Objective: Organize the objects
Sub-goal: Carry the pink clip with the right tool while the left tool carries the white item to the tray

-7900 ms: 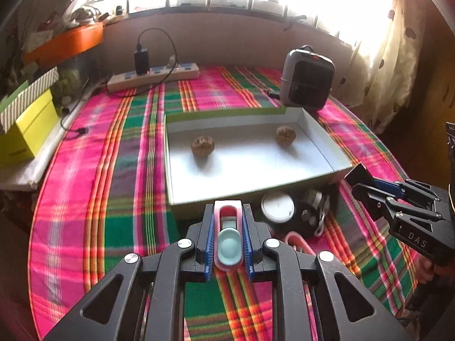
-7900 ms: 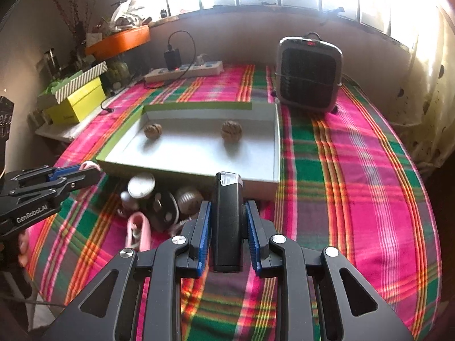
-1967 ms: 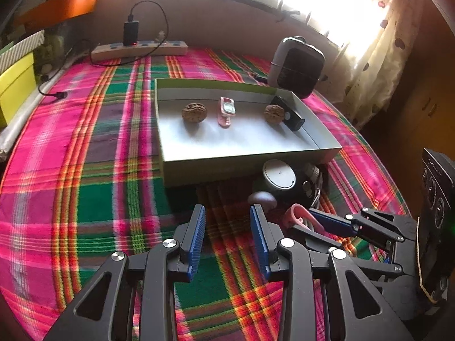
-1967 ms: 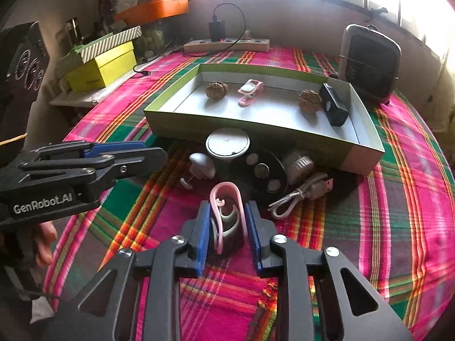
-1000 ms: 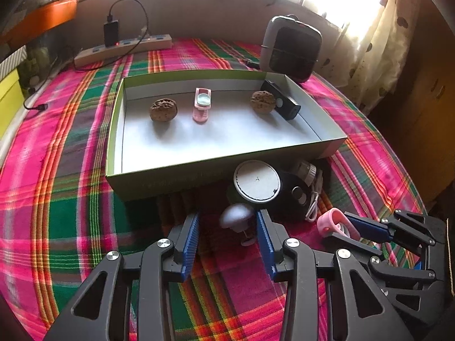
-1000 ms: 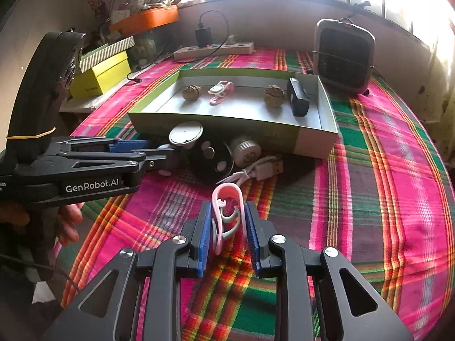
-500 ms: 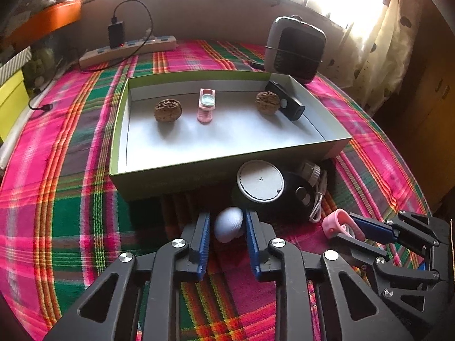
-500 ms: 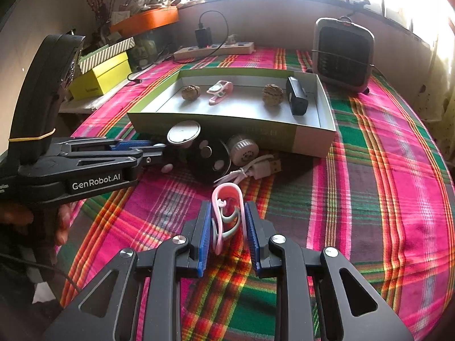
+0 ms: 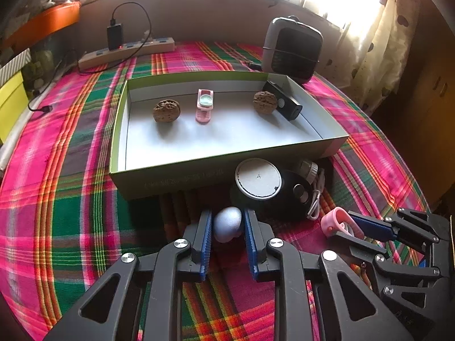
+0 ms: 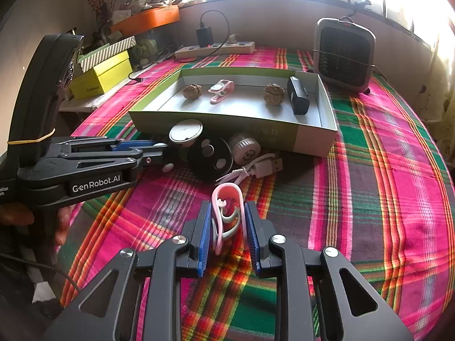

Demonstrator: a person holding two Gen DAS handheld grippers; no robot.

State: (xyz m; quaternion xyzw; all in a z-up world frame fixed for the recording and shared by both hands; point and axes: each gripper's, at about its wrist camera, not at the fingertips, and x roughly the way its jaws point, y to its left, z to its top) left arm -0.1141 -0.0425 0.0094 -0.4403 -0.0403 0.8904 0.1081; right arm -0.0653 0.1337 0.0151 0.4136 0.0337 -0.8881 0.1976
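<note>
So this is the pickup step of the sorting job. The left tongs are closing on a small white rounded mushroom-shaped knob, and their blue pads sit against both its sides, down on the bench with the pink-and-green plaid cloth, just in front of the shallow green-rimmed cardboard box with the white floor. The right tongs are clamped on a pink loop-shaped plastic clip with a grey hook inside, a bit further out in front of the box.

Already inside the box: two brown wrinkly walnuts, a pink-and-mint little gadget and a black rectangular block, all lined up along the far wall.

My guess for the next move: both pieces need lifting and carrying over the box's near wall, then setting down on the bare white floor in the front half. Loads of room there.

Stuff to watch: the knob sits just beside a round white-lidded tin and a black disc with silver studs, both snug against the box front, with a white ribbed cap and a white USB cable near them. A low drag would probably knock those, or catch the box wall, so straight up first seems smart. The two tongs are also close to each other in front of the box, so going in at different spots makes sense.
</note>
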